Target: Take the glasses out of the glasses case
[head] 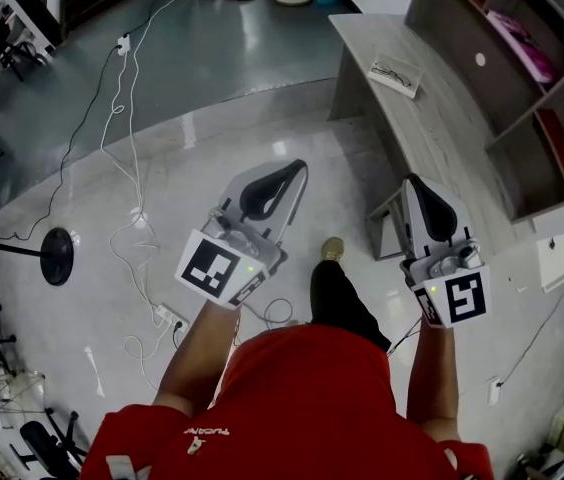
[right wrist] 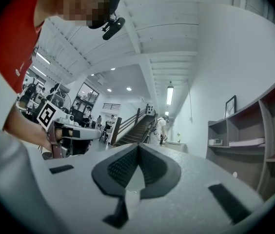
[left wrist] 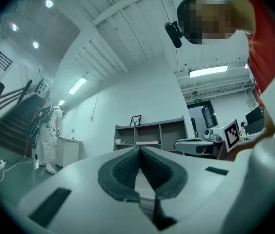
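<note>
A pale flat object (head: 397, 74) with a dark, glasses-like shape on it lies on the grey desk (head: 442, 118) at the upper right; whether it is the glasses case I cannot tell. Both grippers are held in the air above the floor, well short of the desk, with nothing between the jaws. My left gripper (head: 297, 168) is shut, its dark pads meeting at the tip (left wrist: 139, 149). My right gripper (head: 412, 181) is also shut, its fingertips pressed together (right wrist: 138, 145), and it hangs close to the desk's near end.
A grey shelf unit (head: 542, 98) stands behind the desk with a pink item (head: 522, 46) on it. White cables (head: 132, 208) and a black round stand base (head: 57, 256) lie on the floor at the left. A person in white (left wrist: 49, 130) stands by the stairs.
</note>
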`<state>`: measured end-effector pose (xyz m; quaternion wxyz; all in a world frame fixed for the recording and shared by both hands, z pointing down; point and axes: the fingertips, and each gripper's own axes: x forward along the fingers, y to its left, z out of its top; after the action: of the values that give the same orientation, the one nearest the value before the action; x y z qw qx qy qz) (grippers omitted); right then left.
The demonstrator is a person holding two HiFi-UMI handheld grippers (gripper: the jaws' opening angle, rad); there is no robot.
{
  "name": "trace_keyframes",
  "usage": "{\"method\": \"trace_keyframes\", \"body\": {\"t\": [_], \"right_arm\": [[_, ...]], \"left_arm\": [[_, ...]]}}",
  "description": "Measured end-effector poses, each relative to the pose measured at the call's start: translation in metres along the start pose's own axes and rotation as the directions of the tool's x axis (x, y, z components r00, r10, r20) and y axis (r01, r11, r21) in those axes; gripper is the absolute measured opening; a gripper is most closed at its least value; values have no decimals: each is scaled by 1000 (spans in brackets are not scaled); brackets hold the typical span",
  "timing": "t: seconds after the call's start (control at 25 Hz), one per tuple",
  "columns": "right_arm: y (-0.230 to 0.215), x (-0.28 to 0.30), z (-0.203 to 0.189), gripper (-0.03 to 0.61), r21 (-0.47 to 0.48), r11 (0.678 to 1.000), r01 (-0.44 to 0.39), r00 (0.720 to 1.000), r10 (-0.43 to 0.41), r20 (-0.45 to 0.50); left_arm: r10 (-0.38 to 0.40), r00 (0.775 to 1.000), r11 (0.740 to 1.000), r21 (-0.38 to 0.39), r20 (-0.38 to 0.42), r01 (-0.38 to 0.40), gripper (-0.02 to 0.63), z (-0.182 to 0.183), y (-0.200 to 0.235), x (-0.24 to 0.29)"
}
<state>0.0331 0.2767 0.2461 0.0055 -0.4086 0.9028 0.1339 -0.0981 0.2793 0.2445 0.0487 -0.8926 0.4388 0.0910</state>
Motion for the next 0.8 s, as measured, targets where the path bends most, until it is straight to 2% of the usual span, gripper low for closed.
{"method": "trace_keyframes", "body": {"t": [0.2,0.4,0.56,0.8], "right_arm": [[-58,37,-33,5,19,1000,7,999,-7,-40],[-119,83,-56,5,7,1000,-18,1000,18,-15],[-176,113,-85,5,15,1000,-5,997,6,-72],[-235,155,-103,5,8,1000,-11,997,12,-78]], "left_arm": [[11,1000,1000,24,-18,-10,10,-12,37,62],[18,999,999,27,-47,-17,9,-28,75,134],[15,998,999,43,-60,-13,10,-41,101,199],[10,998,999,42,-65,-7,9,-55,127,266]]}}
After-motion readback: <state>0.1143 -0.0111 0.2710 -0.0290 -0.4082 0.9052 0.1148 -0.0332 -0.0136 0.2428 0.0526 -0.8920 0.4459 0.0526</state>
